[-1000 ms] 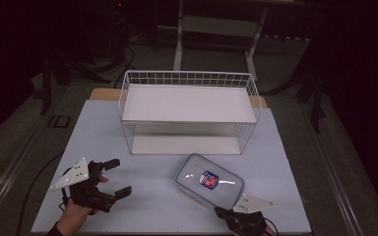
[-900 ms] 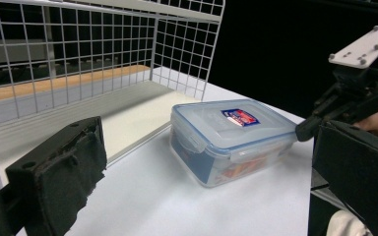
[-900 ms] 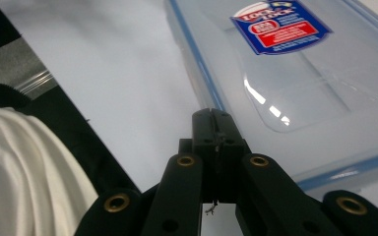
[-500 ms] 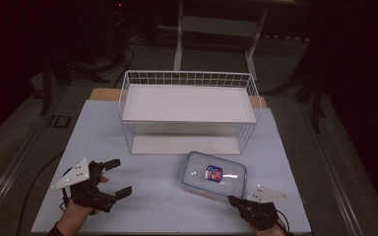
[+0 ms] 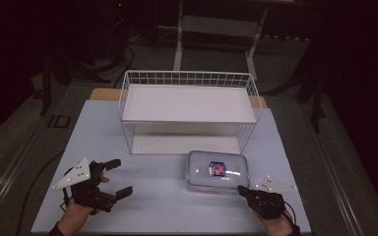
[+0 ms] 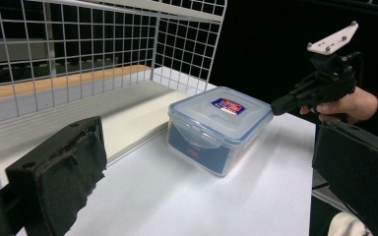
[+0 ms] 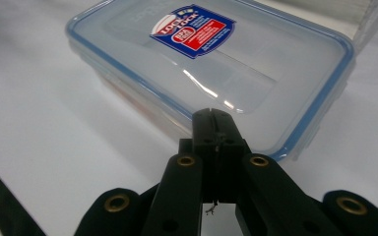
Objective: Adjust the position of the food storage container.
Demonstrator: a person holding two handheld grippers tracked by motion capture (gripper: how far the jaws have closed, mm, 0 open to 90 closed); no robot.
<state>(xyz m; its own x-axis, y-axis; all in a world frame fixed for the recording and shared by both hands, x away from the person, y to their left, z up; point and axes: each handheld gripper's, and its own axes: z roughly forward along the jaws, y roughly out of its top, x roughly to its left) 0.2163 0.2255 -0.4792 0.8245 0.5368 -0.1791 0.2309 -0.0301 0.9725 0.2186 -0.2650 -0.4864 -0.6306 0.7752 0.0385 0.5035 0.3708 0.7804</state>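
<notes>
High view puts your right claw [image 5: 241, 189] at the near right corner of the plastic box [image 5: 217, 170], with its jaws pressed together and nothing between them. Your left claw [image 5: 117, 177] rests over the near left of the counter [image 5: 167, 206], jaws apart and empty, well clear of the box.

Right gripper view looks along the closed jaws, whose tip sits at the near rim of the blue-edged lid [image 7: 211, 64]; you cannot tell from it whether tip and lid touch. Left gripper view shows the tip of your right claw [image 6: 279, 104] meeting the box corner, so you look to be nudging the box with closed jaws rather than gripping it.

The box stands flat on the counter, lid on, just in front of the white wire shelf [image 5: 189, 103], near its right leg. The lower level [image 5: 177, 143] and the top board are both bare.

As a judgement, you are early: the box is lined up before the shelf but not yet inside or on it. What seems left is 1 push into the lower level, or a lift onto the top
</notes>
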